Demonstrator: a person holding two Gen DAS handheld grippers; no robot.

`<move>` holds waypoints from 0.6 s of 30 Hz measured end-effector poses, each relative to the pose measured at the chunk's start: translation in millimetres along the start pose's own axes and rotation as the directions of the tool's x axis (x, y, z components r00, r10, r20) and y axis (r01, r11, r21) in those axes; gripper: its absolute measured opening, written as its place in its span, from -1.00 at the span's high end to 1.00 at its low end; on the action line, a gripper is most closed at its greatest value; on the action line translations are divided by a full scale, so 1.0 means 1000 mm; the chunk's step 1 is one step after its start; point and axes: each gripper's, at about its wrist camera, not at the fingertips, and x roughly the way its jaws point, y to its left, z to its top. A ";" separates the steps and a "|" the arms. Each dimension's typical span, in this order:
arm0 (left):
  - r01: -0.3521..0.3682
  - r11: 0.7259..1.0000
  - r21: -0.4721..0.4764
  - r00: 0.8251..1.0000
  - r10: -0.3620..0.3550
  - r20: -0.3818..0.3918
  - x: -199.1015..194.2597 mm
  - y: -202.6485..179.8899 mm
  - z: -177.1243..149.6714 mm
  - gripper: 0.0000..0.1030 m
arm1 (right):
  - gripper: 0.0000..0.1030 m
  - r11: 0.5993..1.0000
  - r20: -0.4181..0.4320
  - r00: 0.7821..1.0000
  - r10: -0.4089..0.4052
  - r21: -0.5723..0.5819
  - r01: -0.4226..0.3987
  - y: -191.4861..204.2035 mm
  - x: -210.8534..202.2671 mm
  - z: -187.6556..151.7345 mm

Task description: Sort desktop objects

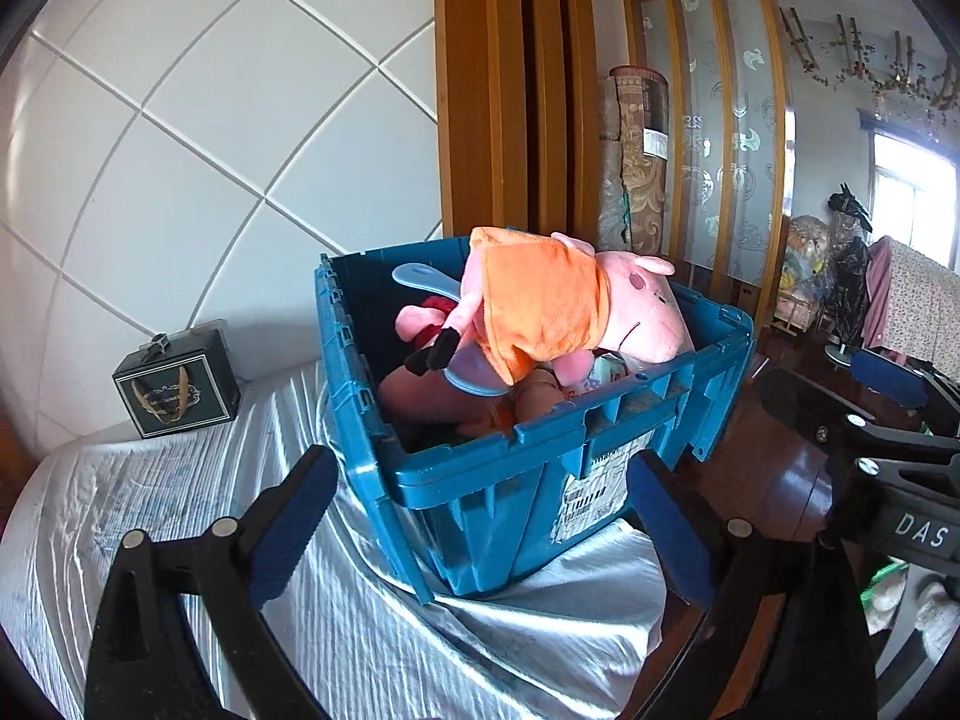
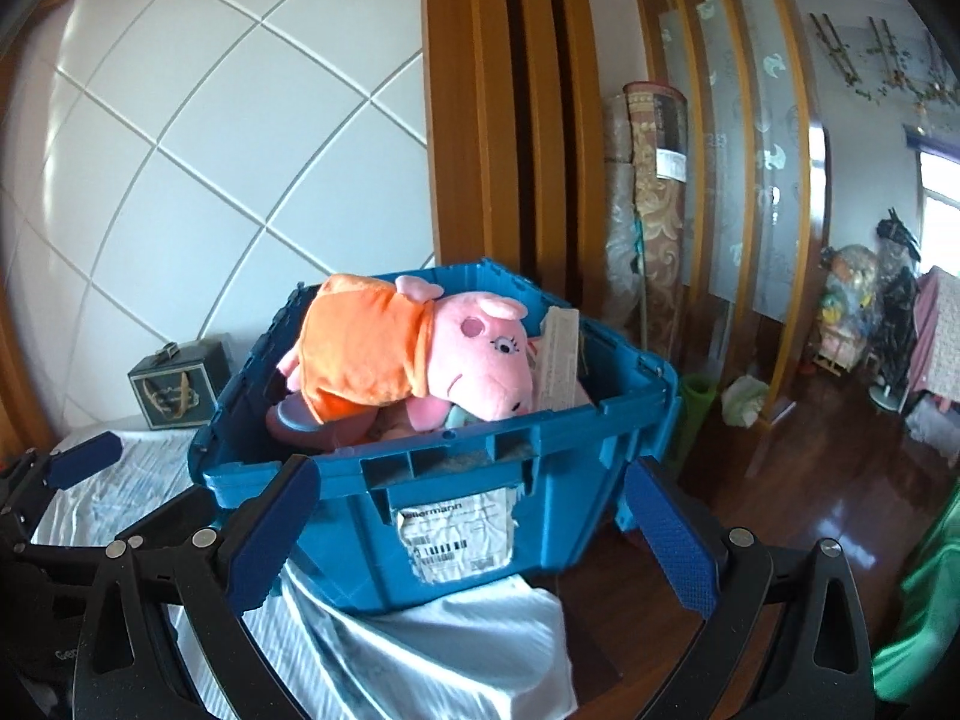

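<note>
A: Where's the stuff to sort?

B: Piled in the blue crate point(image 1: 540, 456), which sits on the corner of the desk point(image 1: 180, 510) under a pale wrinkled cloth. On top of the pile lies a pink pig toy point(image 1: 636, 312) in an orange dress, sprawled across the crate above its rim.

A: Which way does the toy run?

B: Its long axis goes across the crate, side to side as both cameras see it. The head is toward the crate's right-hand wall, the legs and black feet toward the left wall. A blue spoon-like thing point(image 1: 420, 279) pokes up behind the legs, and a white paper strip point(image 2: 561, 354) stands at the crate's right side by the snout.

A: And the grippers?

B: Both face the crate from its near side, short of the near wall and touching nothing. The left gripper point(image 1: 480, 534) has its jaws spread wide with nothing between them. The right gripper point(image 2: 474, 540) is spread wide too, and empty.

A: Which hand is closer to the toy?

B: Hard to call; neither is clearly nearer. The right one looks straight at the labelled near wall, with the pig's head just beyond it, so I'd judge it better placed for the head end. The left one sees the crate's near corner and is better lined up with the legs.

A: Anything else near the crate?

B: A small dark box point(image 1: 177, 387) with a clasp, left of the crate against the white wall
</note>
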 end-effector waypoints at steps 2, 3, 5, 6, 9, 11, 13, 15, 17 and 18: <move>-0.005 1.000 -0.006 1.000 0.005 0.007 -0.006 0.003 -0.003 -0.97 | -1.00 1.000 0.003 1.000 0.005 0.005 -0.005 0.001 -0.007 -0.003; -0.005 1.000 -0.011 1.000 0.005 0.008 -0.008 0.004 -0.004 -0.97 | -1.00 1.000 0.002 1.000 -0.002 0.007 0.002 0.001 -0.009 -0.003; 0.000 1.000 -0.024 1.000 0.001 0.010 -0.011 0.007 -0.005 -0.97 | -1.00 1.000 0.005 1.000 -0.007 0.004 0.007 0.001 -0.013 -0.004; 0.006 0.999 -0.033 1.000 -0.006 0.005 -0.011 0.009 -0.006 -0.97 | -1.00 1.000 0.011 1.000 -0.019 0.003 0.019 0.001 -0.016 -0.004; 0.011 0.998 -0.055 1.000 -0.012 -0.009 -0.010 0.016 -0.007 -0.97 | -1.00 0.998 0.042 0.997 -0.061 0.011 0.061 -0.002 -0.025 -0.003; 0.003 0.998 -0.060 1.000 -0.004 -0.013 -0.010 0.019 -0.007 -0.97 | -1.00 0.997 0.036 0.996 -0.078 -0.001 0.079 -0.003 -0.026 -0.003; 0.010 0.998 -0.065 1.000 -0.011 -0.014 -0.011 0.021 -0.007 -0.97 | -1.00 0.996 0.018 0.996 -0.085 -0.006 0.085 -0.003 -0.024 -0.004; 0.012 0.998 -0.065 1.000 -0.013 -0.010 -0.012 0.021 -0.006 -0.97 | -1.00 0.996 0.008 0.996 -0.086 -0.006 0.086 -0.003 -0.021 -0.006; 0.005 0.998 -0.058 1.000 -0.005 -0.006 -0.013 0.021 -0.005 -0.98 | -1.00 0.997 -0.006 0.997 -0.079 -0.003 0.079 -0.003 -0.018 -0.007; 0.002 0.999 -0.054 1.000 -0.002 -0.006 -0.012 0.021 -0.005 -0.98 | -1.00 0.997 -0.010 0.997 -0.077 -0.004 0.077 -0.001 -0.017 -0.008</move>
